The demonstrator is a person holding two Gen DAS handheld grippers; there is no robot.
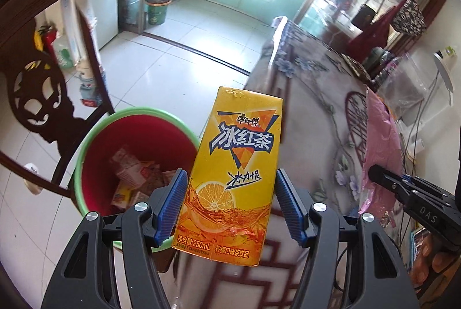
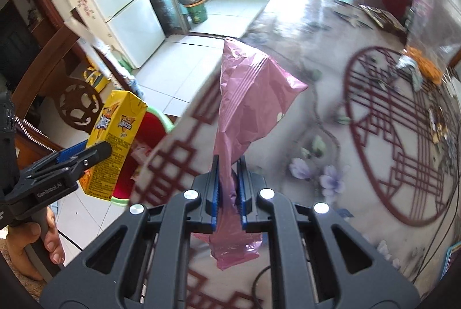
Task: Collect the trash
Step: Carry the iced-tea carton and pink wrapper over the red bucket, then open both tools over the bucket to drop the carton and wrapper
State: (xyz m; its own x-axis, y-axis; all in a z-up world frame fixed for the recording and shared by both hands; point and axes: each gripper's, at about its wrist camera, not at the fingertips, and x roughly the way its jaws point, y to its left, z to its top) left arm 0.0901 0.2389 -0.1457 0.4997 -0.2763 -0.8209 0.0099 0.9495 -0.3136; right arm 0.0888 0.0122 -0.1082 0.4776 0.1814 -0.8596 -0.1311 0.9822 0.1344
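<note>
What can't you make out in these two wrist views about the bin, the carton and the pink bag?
- Red bin: left wrist view, the yellow carton and left gripper cover its right side; contents too small to identify.
- Pink bag: right wrist view, its contents are hidden by the opaque plastic.
- Tabletop: motion-blurred, far items unclear.

A: What marks the left gripper (image 1: pixel 229 206)?
B: Black frame, blue ribbed pads (image 1: pixel 172 208), silver screws; "GenRobot.AI" printed on its side.

A: And the right gripper (image 2: pixel 229 191)?
B: The same black-and-blue build, lettered "DAS". A silver-toothed zipper (image 2: pixel 27 126) runs above the left gripper.
</note>
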